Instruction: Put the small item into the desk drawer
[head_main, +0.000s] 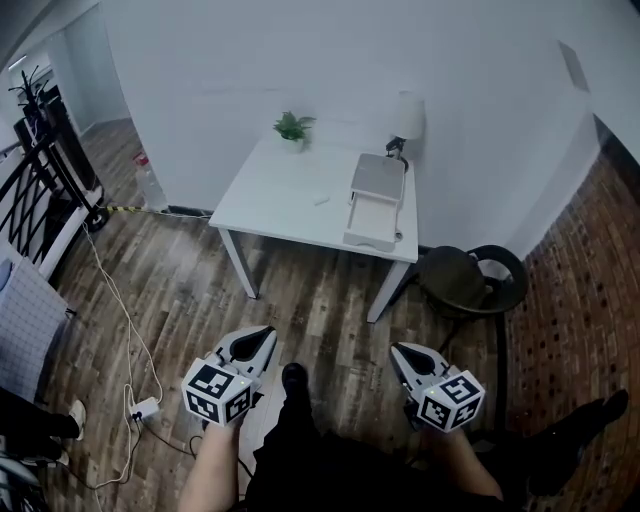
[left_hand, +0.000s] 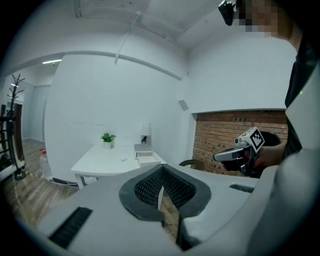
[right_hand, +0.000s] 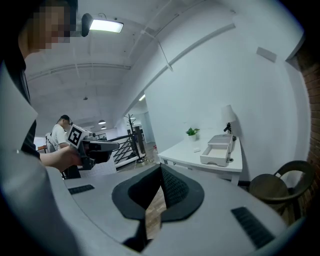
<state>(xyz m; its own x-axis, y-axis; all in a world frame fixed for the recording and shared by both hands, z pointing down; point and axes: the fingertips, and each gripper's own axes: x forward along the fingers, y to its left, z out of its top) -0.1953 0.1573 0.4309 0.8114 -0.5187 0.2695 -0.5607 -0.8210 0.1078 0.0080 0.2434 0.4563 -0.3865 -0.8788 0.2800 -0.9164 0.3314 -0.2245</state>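
Head view | left tongs (head_main: 264, 338), right tongs (head_main: 398, 352) closed, empty | advice: open before reaching small item (head_main: 321, 200) left of drawer (head_main: 372, 225).

Small item (head_main: 321, 200) and open drawer (head_main: 373, 221) on the far white desk (head_main: 270, 195)
The small, pale item lies mid-desk, just left of the white drawer, which is pulled out toward the near edge.

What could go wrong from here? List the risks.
The floor cable trails beside the walk to the table: a trip hazard.
The small item is white on white; left gripper and right gripper are shut, so it may be missed or nudged.
The chair crowds the open drawer.
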